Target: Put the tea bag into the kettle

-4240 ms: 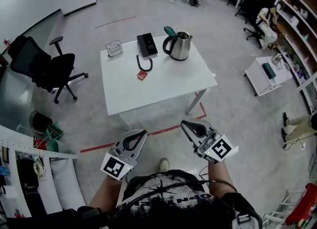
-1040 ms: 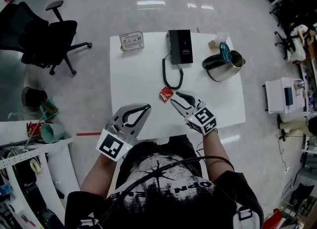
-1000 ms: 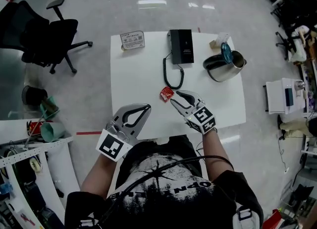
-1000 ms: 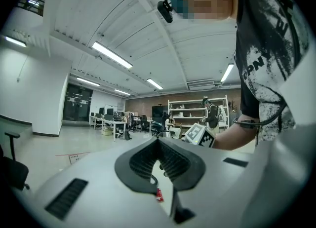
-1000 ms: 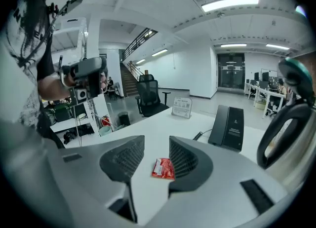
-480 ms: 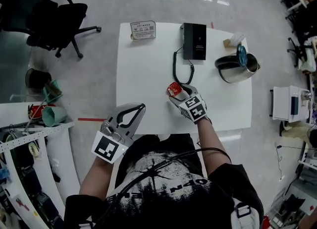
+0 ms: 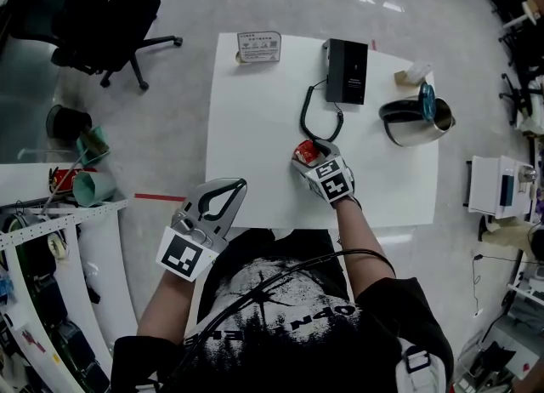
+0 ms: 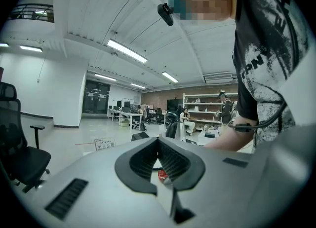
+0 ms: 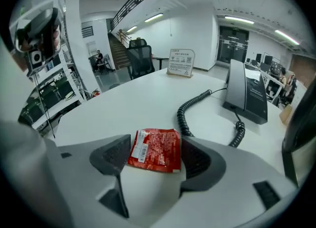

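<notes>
1. My right gripper [image 9: 156, 161] is tipped down over the table [image 7: 255, 128]. Its jaws have just been opening and now stand wide apart.
2. The tea bag [image 9: 154, 150], a red sachet, lies flat on the table right between those jaws, with one pad beside each of its side edges. Neither pad seems to press on it, so I do not have it in a grip yet.
3. My left gripper [image 7: 223, 190] hovers at the near table edge, well off to the left of the sachet. Its jaws are together with nothing in them.
4. The kettle [image 7: 412, 121] stands well apart from my right jaws, ahead of them and off to their right. Its blue lid [image 7: 427, 100] is raised, so the mouth looks ready to take the bag.
5. The coiled phone cord [image 9: 195, 108] runs just beyond my right-hand pad. I judge it close enough to catch if I close carelessly.
6. As I read it, the task is at an early stage: only the approach is done. Closing on the sachet, lifting it, carrying it to the kettle and dropping it in are all still to do.
</notes>
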`<control>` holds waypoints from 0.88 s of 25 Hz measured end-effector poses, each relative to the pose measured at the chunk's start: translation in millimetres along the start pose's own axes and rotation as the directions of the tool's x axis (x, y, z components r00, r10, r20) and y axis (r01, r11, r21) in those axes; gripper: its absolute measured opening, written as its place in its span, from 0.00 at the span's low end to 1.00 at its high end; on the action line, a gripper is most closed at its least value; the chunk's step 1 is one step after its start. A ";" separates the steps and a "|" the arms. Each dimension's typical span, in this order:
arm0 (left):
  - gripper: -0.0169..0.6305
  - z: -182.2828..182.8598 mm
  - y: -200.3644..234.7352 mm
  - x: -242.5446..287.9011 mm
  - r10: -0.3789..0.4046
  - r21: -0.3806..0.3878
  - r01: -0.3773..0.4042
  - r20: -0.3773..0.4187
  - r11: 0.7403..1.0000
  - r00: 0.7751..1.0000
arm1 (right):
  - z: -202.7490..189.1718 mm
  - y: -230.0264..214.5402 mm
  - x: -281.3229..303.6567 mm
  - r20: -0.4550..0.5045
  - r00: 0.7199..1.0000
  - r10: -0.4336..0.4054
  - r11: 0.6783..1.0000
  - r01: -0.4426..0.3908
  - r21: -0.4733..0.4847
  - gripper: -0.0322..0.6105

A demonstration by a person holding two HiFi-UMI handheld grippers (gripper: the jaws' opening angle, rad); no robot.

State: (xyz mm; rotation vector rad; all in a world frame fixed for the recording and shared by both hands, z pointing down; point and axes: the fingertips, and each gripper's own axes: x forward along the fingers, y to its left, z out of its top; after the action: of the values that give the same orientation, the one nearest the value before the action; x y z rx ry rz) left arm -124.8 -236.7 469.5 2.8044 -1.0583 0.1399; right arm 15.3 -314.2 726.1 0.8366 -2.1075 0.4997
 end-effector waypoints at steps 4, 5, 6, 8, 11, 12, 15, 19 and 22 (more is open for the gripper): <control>0.04 -0.9 1.7 -1.4 -0.002 0.000 0.002 -0.001 1.000 1.000 | 0.3 -3.3 -1.4 0.004 1.000 -0.007 1.000 0.007 0.005 0.55; 0.04 -0.5 2.1 -1.6 -0.002 0.000 0.002 0.000 1.000 1.000 | 0.7 -3.4 -1.8 0.001 1.000 -0.006 1.000 0.006 0.000 0.53; 0.04 -0.5 2.3 -1.6 -0.003 0.002 0.003 0.001 1.000 1.000 | 0.9 -3.2 -2.3 -0.001 1.000 -0.007 1.000 0.006 -0.007 0.50; 0.04 -1.4 1.8 -1.4 -0.006 0.006 0.006 -0.001 1.000 1.000 | 0.9 -2.0 -3.1 -0.003 1.000 -0.009 1.000 0.009 -0.024 0.30; 0.04 -3.4 2.2 -2.5 -0.005 0.005 0.005 -0.004 1.000 1.000 | 1.5 -0.3 -2.9 -0.001 1.000 -0.012 0.999 0.012 -0.039 0.25; 0.04 -3.7 2.7 -2.9 -0.003 0.004 0.003 -0.004 1.000 1.000 | 2.0 -0.3 -2.8 0.001 1.000 -0.012 0.999 0.012 -0.041 0.22; 0.04 -3.1 3.2 -3.2 -0.001 0.005 0.001 -0.001 1.000 1.000 | 2.9 -1.9 -3.8 0.004 1.000 -0.007 0.999 0.008 -0.040 0.16; 0.04 -1.9 2.4 -3.6 -0.005 0.000 0.005 0.002 1.000 1.000 | 3.5 1.0 -8.0 0.024 1.000 0.000 0.999 0.001 -0.045 0.14; 0.04 0.2 0.4 -2.1 -0.017 -0.004 0.017 0.008 1.000 1.000 | 8.8 5.5 -18.2 0.064 0.998 -0.005 0.999 0.008 -0.049 0.14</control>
State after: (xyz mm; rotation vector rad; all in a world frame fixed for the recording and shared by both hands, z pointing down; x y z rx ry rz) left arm -126.6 -235.7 469.1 2.8114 -1.0351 0.1251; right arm 15.2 -308.4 706.0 0.8408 -2.1662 0.4211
